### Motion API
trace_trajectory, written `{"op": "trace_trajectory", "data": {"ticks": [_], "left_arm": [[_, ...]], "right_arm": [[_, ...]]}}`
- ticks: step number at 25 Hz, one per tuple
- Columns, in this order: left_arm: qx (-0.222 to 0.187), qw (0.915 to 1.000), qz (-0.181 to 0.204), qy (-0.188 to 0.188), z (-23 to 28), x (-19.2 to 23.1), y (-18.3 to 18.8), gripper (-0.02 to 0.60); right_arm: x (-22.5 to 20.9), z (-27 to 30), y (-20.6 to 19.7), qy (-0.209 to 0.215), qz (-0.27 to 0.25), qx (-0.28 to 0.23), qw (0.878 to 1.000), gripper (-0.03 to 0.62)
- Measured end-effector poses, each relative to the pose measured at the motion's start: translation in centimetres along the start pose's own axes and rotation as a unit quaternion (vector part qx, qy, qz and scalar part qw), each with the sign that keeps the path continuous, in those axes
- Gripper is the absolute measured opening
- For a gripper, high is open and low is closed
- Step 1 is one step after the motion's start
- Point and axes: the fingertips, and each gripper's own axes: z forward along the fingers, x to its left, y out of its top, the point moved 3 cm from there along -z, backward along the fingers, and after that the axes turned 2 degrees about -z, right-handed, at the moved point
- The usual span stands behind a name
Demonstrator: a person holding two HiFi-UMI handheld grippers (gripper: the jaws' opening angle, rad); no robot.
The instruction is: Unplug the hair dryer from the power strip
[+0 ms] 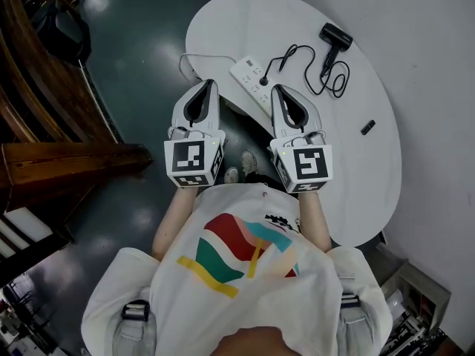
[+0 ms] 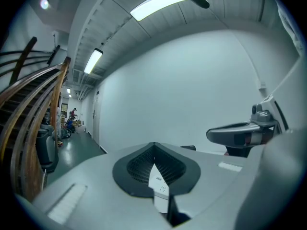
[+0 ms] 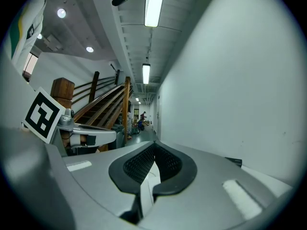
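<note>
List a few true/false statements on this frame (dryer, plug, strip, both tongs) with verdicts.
1. The hair dryer lies on the floor. False: it lies on the white table.
2. Its black plug sits in the power strip. True.
3. The right tongs grip the cord. False: they are shut on nothing, and the cord lies untouched on the table.
4. The left tongs are shut and empty. True.
5. The power strip is black. False: it is white; the plug and the cord are black.
</note>
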Motion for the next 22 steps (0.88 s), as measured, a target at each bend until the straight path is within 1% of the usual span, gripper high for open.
{"op": "trace_trajectory", "data": {"ticks": [4,7,10,11,13,16,18,20,22], "left_arm": [[0.015,0.9998,0.002,-0.009,1.2,-0.2,-0.7,-0.002],[0.035,0.999,0.011,-0.025,2.4,-0.5,-1.5,-0.002],[0.069,0.9961,0.028,-0.048,4.1,-0.9,-2.6,0.0],[0.085,0.9941,0.031,-0.059,4.8,-1.0,-3.1,0.011],[0.123,0.9882,0.036,-0.084,6.2,-1.1,-4.1,0.075],[0.156,0.9803,0.052,-0.11,8.4,-1.2,-5.6,0.114],[0.181,0.973,0.056,-0.132,10.0,-1.3,-7.1,0.163],[0.22,0.9613,0.06,-0.155,11.5,-1.5,-9.3,0.198],[0.263,0.9459,0.081,-0.172,12.8,-1.7,-11.6,0.199]], "right_arm": [[-0.7,0.5,-0.2,-0.003,0.003,0.003,1.0,0.012],[-1.3,0.7,-0.5,-0.005,0.005,0.008,1.0,0.012],[-2.0,0.8,-1.1,-0.007,0.01,0.015,1.0,0.012],[-2.2,0.8,-1.3,-0.008,0.011,0.019,1.0,0.012],[-2.4,0.8,-1.7,-0.009,0.015,0.024,1.0,0.012],[-2.6,0.8,-2.5,-0.008,0.019,0.035,0.999,0.012],[-2.7,0.7,-3.0,-0.009,0.022,0.042,0.999,0.012],[-2.9,0.6,-3.4,-0.01,0.025,0.049,0.998,0.012],[-3.2,0.6,-3.8,-0.011,0.028,0.056,0.998,0.012]]}}
